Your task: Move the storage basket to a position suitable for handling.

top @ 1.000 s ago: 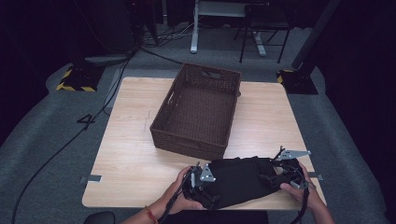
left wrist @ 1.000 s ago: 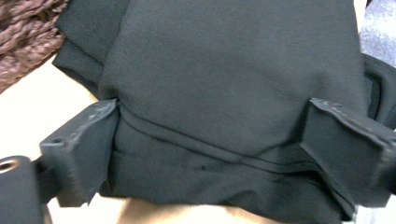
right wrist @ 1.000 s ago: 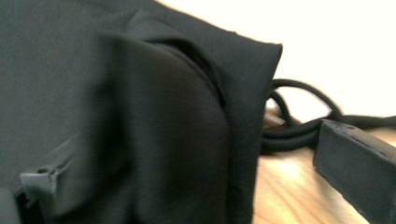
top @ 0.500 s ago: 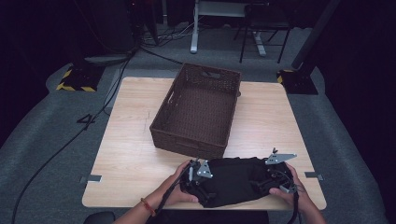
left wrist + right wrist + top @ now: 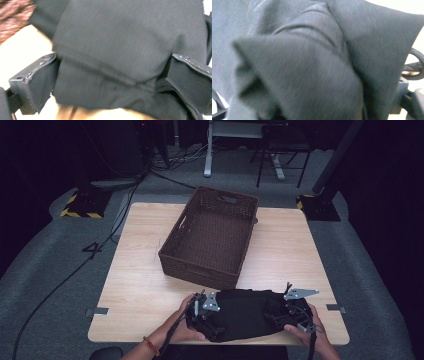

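A pale wooden table (image 5: 140,285) carries a dark brown woven wicker basket (image 5: 212,237), rectangular and open-topped. At the near edge lies a folded black cloth garment (image 5: 245,315), smooth matte weave. The left gripper (image 5: 202,307) stands at its left end, jaws wide with fabric between them. The right gripper (image 5: 290,312), at the right end, has just been closing its jaws around bunched fabric; whether they pinch it I cannot tell.

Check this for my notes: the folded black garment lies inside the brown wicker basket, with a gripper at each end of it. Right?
Not quite. The folded black garment lies on the wooden table at its near edge, in front of the brown wicker basket, not inside it, as the high view shows. The rest holds: the left gripper is at one end and the right gripper at the other.
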{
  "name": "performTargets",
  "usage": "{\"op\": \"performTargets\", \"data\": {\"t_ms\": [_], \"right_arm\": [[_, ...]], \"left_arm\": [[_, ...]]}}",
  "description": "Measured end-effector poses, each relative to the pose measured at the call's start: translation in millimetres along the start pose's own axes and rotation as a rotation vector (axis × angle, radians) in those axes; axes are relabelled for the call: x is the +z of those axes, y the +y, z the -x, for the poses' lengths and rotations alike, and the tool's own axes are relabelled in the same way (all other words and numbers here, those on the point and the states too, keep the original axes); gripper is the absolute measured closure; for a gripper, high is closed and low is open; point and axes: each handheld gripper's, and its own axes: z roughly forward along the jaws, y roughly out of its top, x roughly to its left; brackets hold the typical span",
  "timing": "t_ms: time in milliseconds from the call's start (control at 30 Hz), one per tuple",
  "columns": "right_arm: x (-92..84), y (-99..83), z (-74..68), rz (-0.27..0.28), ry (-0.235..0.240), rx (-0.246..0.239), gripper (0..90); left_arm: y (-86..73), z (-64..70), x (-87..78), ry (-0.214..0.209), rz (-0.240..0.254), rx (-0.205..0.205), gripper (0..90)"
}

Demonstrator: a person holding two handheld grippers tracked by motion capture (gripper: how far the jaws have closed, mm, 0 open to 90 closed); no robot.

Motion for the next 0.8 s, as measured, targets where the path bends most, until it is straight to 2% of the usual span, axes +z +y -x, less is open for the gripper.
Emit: {"op": "performTargets", "data": {"t_ms": [100,167,233,333,367,400,433,467,500,633,700,767,800], "right_arm": [[0.7,0.7,-1.4,-0.001,-0.005,-0.006,24.8],[0.7,0.9,-1.8,0.000,0.001,-0.009,27.3],[0.6,0.7,-1.8,0.001,0.011,-0.015,29.3],[0.2,0.7,-1.4,0.001,0.029,-0.024,33.3],[0.2,0.6,-1.3,0.002,0.033,-0.027,34.7],[0.2,0.6,-1.3,0.002,0.033,-0.027,34.7],[-0.1,0.4,-0.3,0.003,0.058,-0.036,38.1],[-0.1,0.4,-0.3,0.003,0.058,-0.036,38.1],[0.3,0.8,0.6,0.002,0.076,-0.044,40.0],[0.0,1.8,-0.1,-0.003,0.085,-0.055,43.8],[-0.9,2.3,-3.4,0.001,0.087,-0.080,49.5],[-1.2,2.4,-4.2,0.001,0.085,-0.088,50.9],[-1.7,2.8,-5.3,0.004,0.084,-0.108,53.2]], "left_arm": [[1.9,0.9,2.4,0.000,0.017,-0.024,0.0],[5.6,0.5,2.4,0.001,-0.017,-0.018,0.0],[7.3,0.1,2.8,-0.001,-0.024,-0.008,0.9],[9.6,-4.3,-1.1,-0.022,-0.022,-0.010,12.6],[10.2,-6.0,-3.5,-0.052,-0.012,-0.012,20.2],[10.2,-6.0,-3.5,-0.052,-0.012,-0.012,35.8],[9.9,-7.4,-3.0,-0.103,0.020,-0.025,46.0],[9.9,-7.4,-3.0,-0.103,0.020,-0.025,50.3],[9.4,-8.1,-1.2,-0.126,0.039,-0.026,53.9],[10.3,-9.8,-1.3,-0.146,0.032,-0.019,58.2],[11.1,-10.7,-1.1,-0.160,0.028,-0.015,60.9],[11.9,-10.4,-1.4,-0.163,0.020,-0.003,63.3],[12.8,-9.1,-1.6,-0.160,0.022,0.022,64.6]]}}
